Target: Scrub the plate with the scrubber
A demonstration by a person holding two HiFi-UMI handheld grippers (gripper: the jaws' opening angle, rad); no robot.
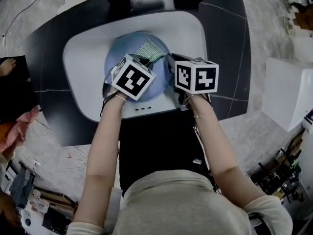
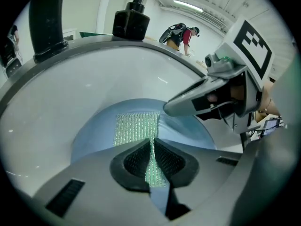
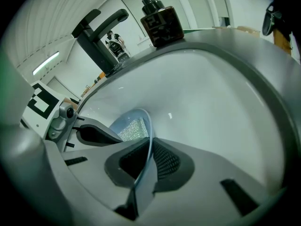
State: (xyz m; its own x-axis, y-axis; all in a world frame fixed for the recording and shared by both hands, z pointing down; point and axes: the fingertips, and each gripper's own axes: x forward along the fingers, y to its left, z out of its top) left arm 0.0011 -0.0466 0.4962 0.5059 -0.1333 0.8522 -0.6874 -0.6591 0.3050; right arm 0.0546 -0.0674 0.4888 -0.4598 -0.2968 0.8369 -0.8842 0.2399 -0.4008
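Note:
A pale blue plate point(image 1: 128, 50) lies in the white sink point(image 1: 73, 62). A glittery green scrubber point(image 1: 151, 49) rests flat on the plate's face. My left gripper point(image 2: 153, 166) is shut on the scrubber point(image 2: 136, 128), pinching its near edge between the dark pads. In the right gripper view my right gripper point(image 3: 146, 161) is shut on the plate's rim point(image 3: 149, 131), which stands edge-on between the jaws. In the head view both marker cubes hide the jaws; the left gripper point(image 1: 132, 77) is over the plate and the right gripper point(image 1: 195, 76) is at its right edge.
A black tap point(image 3: 96, 36) and a dark soap dispenser point(image 3: 157, 18) stand at the sink's far rim. The sink sits in a dark countertop point(image 1: 230, 48). A white box point(image 1: 288, 97) stands on the floor at the right. A person point(image 2: 181, 34) bends over in the background.

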